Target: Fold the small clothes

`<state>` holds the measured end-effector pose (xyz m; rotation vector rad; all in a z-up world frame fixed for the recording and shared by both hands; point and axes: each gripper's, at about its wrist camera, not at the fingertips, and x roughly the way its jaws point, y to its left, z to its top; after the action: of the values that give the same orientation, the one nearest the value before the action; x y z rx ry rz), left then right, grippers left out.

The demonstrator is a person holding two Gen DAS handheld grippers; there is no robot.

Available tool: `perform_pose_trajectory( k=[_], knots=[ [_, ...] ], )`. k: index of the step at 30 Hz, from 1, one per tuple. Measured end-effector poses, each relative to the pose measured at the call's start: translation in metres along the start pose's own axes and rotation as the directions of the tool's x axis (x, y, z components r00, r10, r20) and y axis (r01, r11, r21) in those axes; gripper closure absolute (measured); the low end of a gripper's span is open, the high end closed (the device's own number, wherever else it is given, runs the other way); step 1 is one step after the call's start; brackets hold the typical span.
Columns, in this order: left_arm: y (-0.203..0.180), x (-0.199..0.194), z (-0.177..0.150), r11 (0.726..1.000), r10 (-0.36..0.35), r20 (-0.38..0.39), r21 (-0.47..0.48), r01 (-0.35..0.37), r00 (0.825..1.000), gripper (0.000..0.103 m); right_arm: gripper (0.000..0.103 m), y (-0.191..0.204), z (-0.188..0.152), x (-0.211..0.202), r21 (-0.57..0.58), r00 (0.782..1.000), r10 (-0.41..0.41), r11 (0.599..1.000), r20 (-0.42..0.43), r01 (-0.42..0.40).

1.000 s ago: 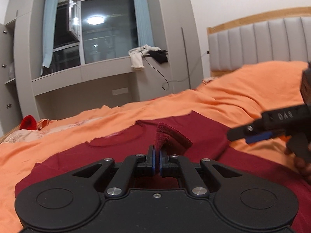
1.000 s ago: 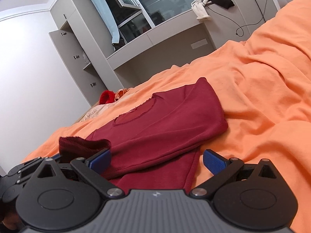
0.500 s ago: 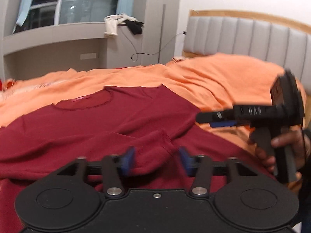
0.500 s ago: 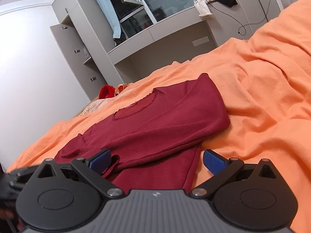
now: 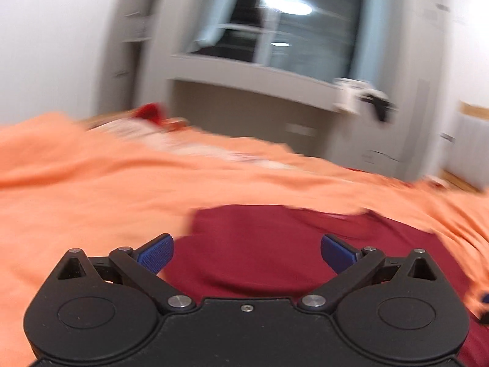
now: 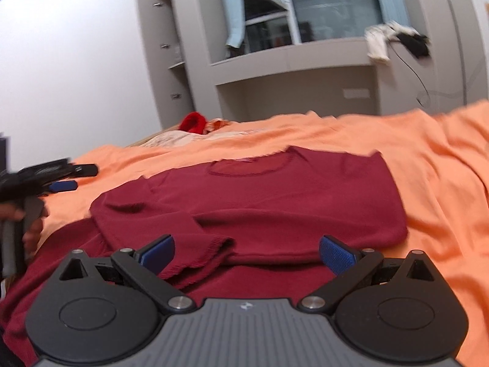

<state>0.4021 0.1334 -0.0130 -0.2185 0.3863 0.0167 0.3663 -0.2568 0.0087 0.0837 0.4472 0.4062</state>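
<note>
Maroon knit, a small long-sleeved top (image 6: 275,195), is laid flat on the orange bedspread (image 6: 443,165) toward the near edge of the bed, one sleeve (image 6: 195,244) already folded across the body so that its cuff rests on the front. The left hand-held gripper (image 5: 246,252) has just been opened wide, with nothing clamped, and is seen beside the top's left edge. The right hand-held gripper (image 6: 246,252) is likewise held open over the cuff, presumably so that the next fold can be started.

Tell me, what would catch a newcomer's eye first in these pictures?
The dark red sweater lies spread on the bright orange bedspread, a sleeve folded across its front with the cuff nearest the camera. The right gripper stands open in front of it, gripping nothing. At the left edge of that view a hand holds the left gripper over the bedspread.
</note>
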Motion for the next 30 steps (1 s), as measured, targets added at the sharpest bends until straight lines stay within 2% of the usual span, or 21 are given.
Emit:
perform_pose_trajectory(
  k=[3, 6, 9, 11, 12, 13, 15, 18, 19, 22, 25, 30],
  knots=[
    [0.034, 0.015, 0.002, 0.989, 0.055, -0.024, -0.134, -0.058, 0.998, 0.003, 0.000, 0.017, 0.007, 0.005, -0.060, 1.000, 0.019, 0.998, 0.014, -0.019],
    [0.059, 0.029, -0.001, 0.958, 0.038, -0.075, -0.281, -0.057, 0.996, 0.013, 0.000, 0.032, 0.013, 0.014, -0.115, 1.000, 0.019, 0.993, 0.001, -0.018],
    [0.063, 0.038, -0.007, 0.952, 0.026, -0.110, -0.300, -0.058, 0.994, 0.032, 0.000, 0.039, 0.008, 0.025, -0.133, 0.999, 0.011, 0.991, -0.034, -0.015],
    [0.058, 0.044, -0.011, 0.958, 0.020, -0.134, -0.280, -0.057, 0.991, 0.067, 0.000, 0.039, 0.002, 0.029, -0.127, 0.998, 0.019, 0.992, -0.061, -0.027],
    [0.057, 0.048, -0.012, 0.961, 0.020, -0.151, -0.271, -0.061, 0.988, 0.076, 0.000, 0.039, 0.000, 0.030, -0.123, 0.997, 0.020, 0.992, -0.072, -0.028],
    [0.056, 0.051, -0.014, 0.961, 0.033, -0.166, -0.266, -0.077, 0.986, 0.091, 0.000, 0.039, -0.002, 0.032, -0.121, 0.997, 0.019, 0.992, -0.081, -0.028],
    [0.056, 0.052, -0.018, 0.954, 0.053, -0.166, -0.283, -0.099, 0.985, 0.093, 0.000, 0.038, -0.006, 0.035, -0.119, 0.995, 0.018, 0.993, -0.095, -0.030],
    [0.059, 0.040, -0.019, 0.923, 0.074, -0.123, -0.367, -0.115, 0.990, 0.094, 0.000, 0.038, -0.009, 0.040, -0.121, 0.993, 0.014, 0.992, -0.116, -0.029],
    [0.060, 0.039, -0.021, 0.911, 0.088, -0.131, -0.390, -0.133, 0.988, 0.094, 0.000, 0.037, -0.010, 0.042, -0.120, 0.992, 0.012, 0.992, -0.127, -0.027],
    [0.061, 0.047, -0.026, 0.903, 0.112, -0.192, -0.391, -0.181, 0.975, 0.093, 0.000, 0.036, -0.015, 0.047, -0.121, 0.987, 0.003, 0.992, -0.160, -0.023],
    [0.063, 0.046, -0.027, 0.898, 0.103, -0.198, -0.403, -0.176, 0.975, 0.085, 0.000, 0.035, -0.016, 0.046, -0.122, 0.987, 0.003, 0.992, -0.159, -0.023],
    [0.057, 0.041, -0.022, 0.917, 0.130, -0.180, -0.351, -0.187, 0.975, 0.061, 0.000, 0.032, -0.017, 0.046, -0.109, 0.987, 0.009, 0.994, -0.163, -0.027]
  ],
)
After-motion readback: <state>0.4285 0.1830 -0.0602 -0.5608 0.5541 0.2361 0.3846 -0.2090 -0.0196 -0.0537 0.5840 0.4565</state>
